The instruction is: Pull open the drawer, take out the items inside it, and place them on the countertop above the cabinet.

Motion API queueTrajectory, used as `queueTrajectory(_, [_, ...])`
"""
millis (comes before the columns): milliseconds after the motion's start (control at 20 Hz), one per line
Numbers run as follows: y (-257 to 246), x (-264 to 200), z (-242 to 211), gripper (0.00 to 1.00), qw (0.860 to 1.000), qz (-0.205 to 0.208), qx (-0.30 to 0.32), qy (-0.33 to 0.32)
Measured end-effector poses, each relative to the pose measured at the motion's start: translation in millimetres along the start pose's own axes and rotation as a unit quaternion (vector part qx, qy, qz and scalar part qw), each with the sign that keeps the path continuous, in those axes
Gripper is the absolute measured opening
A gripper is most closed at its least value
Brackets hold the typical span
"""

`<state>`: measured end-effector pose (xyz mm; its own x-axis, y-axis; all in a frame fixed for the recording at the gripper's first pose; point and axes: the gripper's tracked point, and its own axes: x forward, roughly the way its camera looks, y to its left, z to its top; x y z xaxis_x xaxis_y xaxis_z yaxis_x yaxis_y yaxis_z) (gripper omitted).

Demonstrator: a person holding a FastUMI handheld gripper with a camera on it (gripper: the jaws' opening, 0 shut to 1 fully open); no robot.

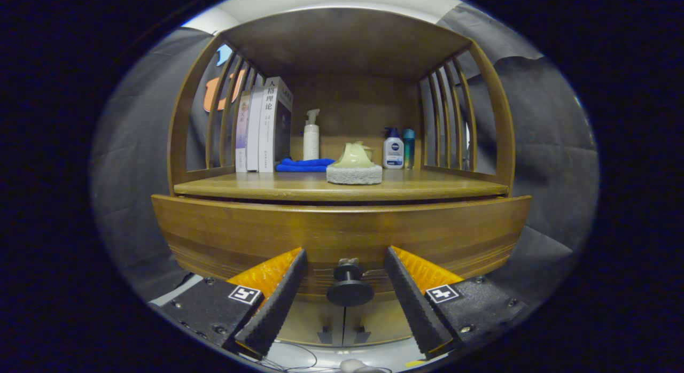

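- The gripper [344, 258] had its two fingers spread apart, and neither pad touched anything.
- Each finger [275, 298] was black with a ribbed pad on its inner face, orange on the outer face, and carried a small square black-and-white marker near its base.
- The drawer's black round knob [350, 292] sat in the gap between the fingers, roughly centred, with clear space on both sides.
- The knob stood out on a short stem from the front of the wooden drawer [342, 231], whose wide front panel ran across just beyond the fingertips.
- From this angle I could not tell how far the drawer was pulled out, and its inside was hidden.
- Above the drawer lay the countertop [427, 187] of the wooden cabinet [342, 41], enclosed by slatted sides and a top board.
- Near the front middle of the countertop sat a grey sponge block [354, 174] with a pale yellow-green handle piece on top.
- Just behind and beside it lay a folded blue cloth [303, 165].
- A white pump bottle [311, 137] stood behind the cloth.
- Three upright books [264, 127] stood against the slats next to the cloth.
- On the opposite side of the sponge stood a small white bottle with a blue cap [393, 148] and, touching or just beside it, a slim teal bottle [409, 148].
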<state>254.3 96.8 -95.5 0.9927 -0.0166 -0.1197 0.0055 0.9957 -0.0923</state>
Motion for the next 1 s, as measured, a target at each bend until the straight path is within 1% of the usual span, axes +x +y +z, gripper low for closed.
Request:
queueTrajectory(250, [0,22,2,0.98,1.0,-0.002,-0.016,0.0])
queueTrajectory(350, [-1,26,1,0.98,0.999,0.0,-0.028,0.015])
queueTrajectory(400, [0,29,2,0.98,1.0,0.0,-0.024,0.009])
queueTrajectory(550, [1,28,-1,0.98,1.0,0.005,-0.005,0.01])
queueTrajectory(850, [-1,27,0,0.98,0.999,0.007,-0.002,0.037])
queueTrajectory(900, [-1,25,0,0.98,0.999,0.01,0.003,0.046])
queueTrajectory(1000, [-7,10,11,0.98,0.999,0.009,0.009,0.039])
